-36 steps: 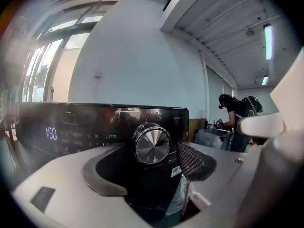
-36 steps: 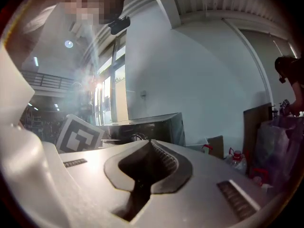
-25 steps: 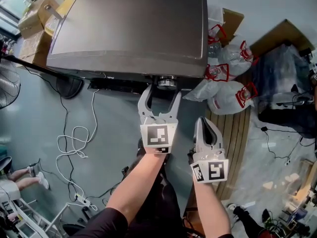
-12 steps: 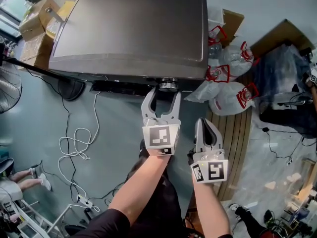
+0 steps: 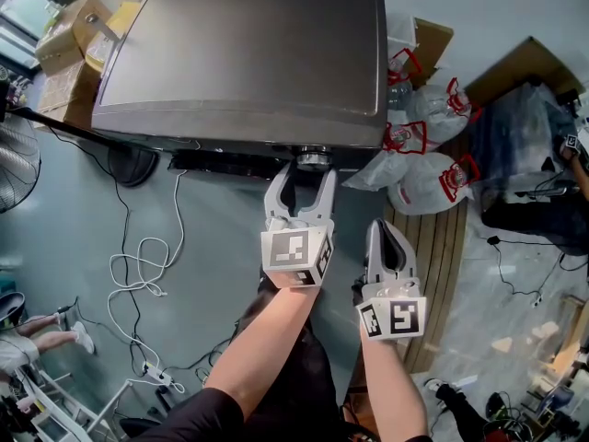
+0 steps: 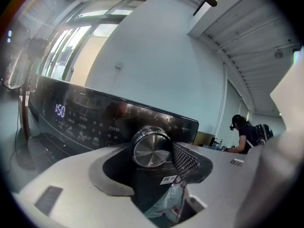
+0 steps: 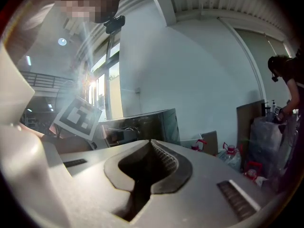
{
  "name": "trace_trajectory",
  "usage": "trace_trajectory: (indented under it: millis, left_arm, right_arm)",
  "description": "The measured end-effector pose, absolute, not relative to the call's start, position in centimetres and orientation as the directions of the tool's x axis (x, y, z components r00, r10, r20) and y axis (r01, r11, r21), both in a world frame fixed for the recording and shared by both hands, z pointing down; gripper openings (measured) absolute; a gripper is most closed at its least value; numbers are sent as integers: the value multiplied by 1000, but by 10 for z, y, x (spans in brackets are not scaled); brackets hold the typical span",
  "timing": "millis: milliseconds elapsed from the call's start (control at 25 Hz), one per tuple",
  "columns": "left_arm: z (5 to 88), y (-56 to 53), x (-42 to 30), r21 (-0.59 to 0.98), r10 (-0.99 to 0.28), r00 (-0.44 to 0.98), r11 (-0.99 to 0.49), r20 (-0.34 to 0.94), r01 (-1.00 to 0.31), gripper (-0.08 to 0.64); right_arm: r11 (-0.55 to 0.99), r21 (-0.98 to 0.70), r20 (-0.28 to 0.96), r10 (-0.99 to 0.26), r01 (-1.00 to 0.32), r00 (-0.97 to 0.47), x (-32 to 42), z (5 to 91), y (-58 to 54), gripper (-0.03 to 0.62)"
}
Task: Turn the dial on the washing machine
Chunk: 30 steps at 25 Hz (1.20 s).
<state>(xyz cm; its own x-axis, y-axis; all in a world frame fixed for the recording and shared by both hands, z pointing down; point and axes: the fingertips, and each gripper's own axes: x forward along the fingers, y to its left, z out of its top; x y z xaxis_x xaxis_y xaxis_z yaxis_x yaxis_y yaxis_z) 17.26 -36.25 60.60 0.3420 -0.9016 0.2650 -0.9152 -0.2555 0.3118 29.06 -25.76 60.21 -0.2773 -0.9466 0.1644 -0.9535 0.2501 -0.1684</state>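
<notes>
Pinching the dial (image 6: 152, 147) in the left claw (image 5: 304, 175), with a pad pressed to each side of its rim and the ribbed pad (image 6: 185, 158) tight against its right edge. Seen in the left gripper view as a round brushed-metal knob right at the claw tips, face on to the camera, set in the dark panel (image 6: 95, 120) of the washer (image 5: 248, 44), to the right of a lit display (image 6: 59, 110) and rows of small labels. From the head view, poking out from under the washer's front edge, near its right end, straight ahead of the left claw and touching its tips. Holding the right claw (image 5: 385, 233) lower and to the right, short of the washer and apart from the dial, pressed together at the tips with nothing between. Standing on a grey floor (image 5: 55, 247) with loose white cable (image 5: 138, 263) to the left, tied white bags (image 5: 423, 168) just right of the washer, boxes (image 5: 69, 26) at the upper left and a fan (image 5: 14, 159) at the left edge. Far off in the left gripper view, a person (image 6: 244, 132) in dark clothes, bent forward.
</notes>
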Motion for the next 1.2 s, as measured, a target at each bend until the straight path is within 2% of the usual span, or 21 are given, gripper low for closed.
trace_trajectory:
  millis: [720,1200]
  left_arm:
    - [615,-361,165,654,-881,423,-194,212,-731,268]
    - [620,-363,165,794,-884,448,-175,133,-582,268]
  right_arm:
    - [262,-154,174,-942,-953,-287,282,602,-263,23]
    - [275,-158,180,-936,-948,-302,278,606,-263,23]
